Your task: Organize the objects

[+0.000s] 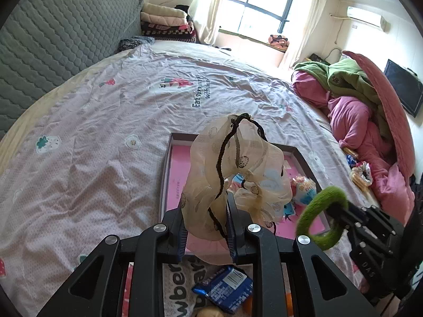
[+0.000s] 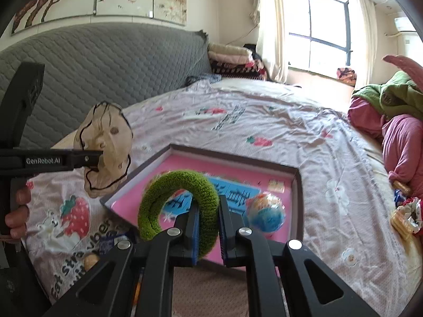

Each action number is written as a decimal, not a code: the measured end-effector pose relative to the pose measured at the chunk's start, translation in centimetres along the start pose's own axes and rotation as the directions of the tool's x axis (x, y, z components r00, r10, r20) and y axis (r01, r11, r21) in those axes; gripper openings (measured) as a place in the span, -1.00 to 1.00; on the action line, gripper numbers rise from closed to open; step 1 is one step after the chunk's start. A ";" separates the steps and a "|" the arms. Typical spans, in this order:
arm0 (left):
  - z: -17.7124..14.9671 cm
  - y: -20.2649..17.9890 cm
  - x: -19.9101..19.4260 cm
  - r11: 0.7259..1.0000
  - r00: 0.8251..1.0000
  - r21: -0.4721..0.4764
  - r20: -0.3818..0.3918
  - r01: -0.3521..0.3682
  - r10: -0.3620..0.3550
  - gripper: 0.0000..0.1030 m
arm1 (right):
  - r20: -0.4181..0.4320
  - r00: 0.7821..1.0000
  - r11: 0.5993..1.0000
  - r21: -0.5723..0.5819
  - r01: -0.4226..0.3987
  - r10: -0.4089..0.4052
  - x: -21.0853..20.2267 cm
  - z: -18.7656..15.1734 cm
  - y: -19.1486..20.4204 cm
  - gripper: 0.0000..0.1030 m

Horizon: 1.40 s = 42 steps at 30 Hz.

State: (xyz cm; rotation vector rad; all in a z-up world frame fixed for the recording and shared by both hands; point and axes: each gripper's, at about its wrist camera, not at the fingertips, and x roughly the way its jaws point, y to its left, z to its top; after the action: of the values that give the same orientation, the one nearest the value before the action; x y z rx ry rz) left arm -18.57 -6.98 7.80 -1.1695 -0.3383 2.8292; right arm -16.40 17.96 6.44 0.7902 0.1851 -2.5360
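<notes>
The left gripper has its fingers pinching a big cream scrunchie with a thin black hair tie tangled in it. The scrunchie hangs in the air above the near edge of the pink-bottomed box on the bed. The right gripper has its fingers pinching a fuzzy green hair ring. That ring is up in the air too, over the near part of the same box.

Inside the box there is already a blue card and a round wrapped ball toy. A blue snack pack lies on the bed just outside the box, close to the person.

It looks like the carrying step: both hair things are picked up and are being taken to the box. Next, I think each hand needs to go lower over a bare pink spot and then let its fingers open, so the scrunchie and the ring drop inside and not on the rim. The black tie might catch on the fingers.
</notes>
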 end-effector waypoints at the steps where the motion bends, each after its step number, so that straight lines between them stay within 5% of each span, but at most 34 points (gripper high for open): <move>1: 0.1 0.1 0.1 1.000 1.000 -0.002 0.000 -0.006 0.006 -0.52 | 0.011 1.000 1.000 0.002 0.007 -0.007 -0.1 0.1 -0.1 -0.76; 16: 0.5 0.8 1.1 0.997 0.993 0.025 0.097 -0.075 0.072 -0.52 | 0.102 0.986 0.991 0.012 0.134 -0.135 -0.6 1.2 -2.3 -0.75; 31: -1.5 2.0 5.9 0.996 0.993 0.018 -0.077 -0.086 0.087 -0.52 | -0.007 0.983 0.983 0.028 0.183 -0.183 2.4 -0.1 -4.0 -0.75; 42: -2.4 1.8 7.0 0.997 0.991 0.036 -0.119 -0.062 0.066 -0.51 | -0.063 0.981 0.983 -0.018 0.184 -0.184 3.7 -1.1 -3.4 -0.75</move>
State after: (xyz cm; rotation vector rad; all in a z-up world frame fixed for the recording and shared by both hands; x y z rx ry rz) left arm -21.87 -7.34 0.92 -1.3599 -0.2519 2.7899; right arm -20.12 19.79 3.40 0.8871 0.3081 -2.6805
